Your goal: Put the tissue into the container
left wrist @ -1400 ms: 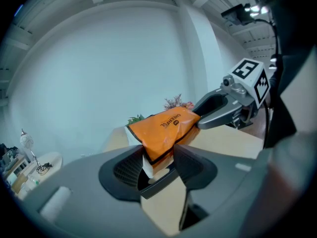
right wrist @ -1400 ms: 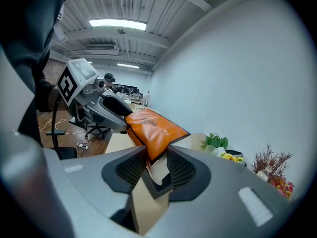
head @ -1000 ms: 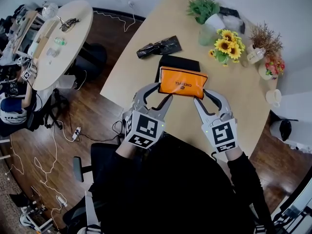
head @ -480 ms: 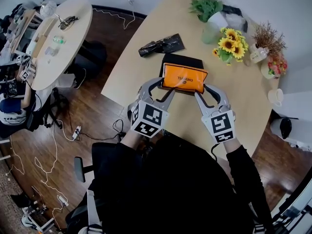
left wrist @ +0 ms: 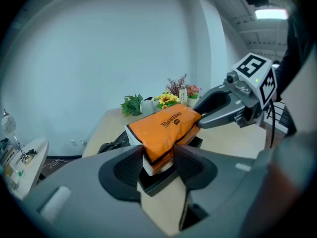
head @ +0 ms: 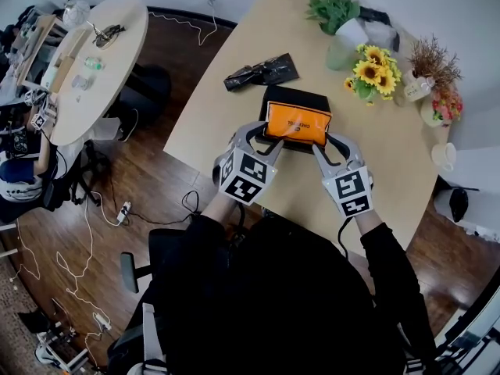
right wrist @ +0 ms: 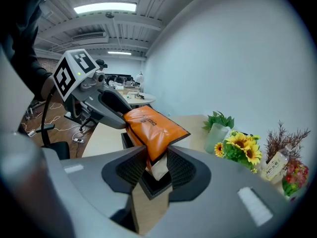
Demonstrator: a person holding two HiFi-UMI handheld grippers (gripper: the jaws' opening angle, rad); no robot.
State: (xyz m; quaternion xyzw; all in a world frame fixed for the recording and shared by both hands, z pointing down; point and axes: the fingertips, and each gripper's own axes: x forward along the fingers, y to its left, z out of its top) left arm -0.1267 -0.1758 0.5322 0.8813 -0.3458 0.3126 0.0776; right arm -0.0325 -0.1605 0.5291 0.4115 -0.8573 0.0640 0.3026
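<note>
An orange tissue pack (head: 298, 123) hangs level just above a black box-shaped container (head: 294, 98) on the tan table (head: 234, 116). My left gripper (head: 266, 141) is shut on the pack's left end, and my right gripper (head: 326, 147) is shut on its right end. In the left gripper view the orange tissue pack (left wrist: 162, 131) is pinched between the jaws, with the black container (left wrist: 158, 178) right beneath. The right gripper view shows the tissue pack (right wrist: 151, 128) clamped over the container's (right wrist: 151, 185) open top. The container's inside is mostly hidden by the pack.
A crumpled black bag (head: 260, 73) lies on the table beyond the container. Potted plants and sunflowers (head: 372, 70) stand at the far right, with a white mug (head: 444, 156) near the right edge. A round side table (head: 82, 57) stands to the left.
Both grippers have carried the tissue pack away from me and lower, from the container's near side to directly over it. The grips have not altered.
</note>
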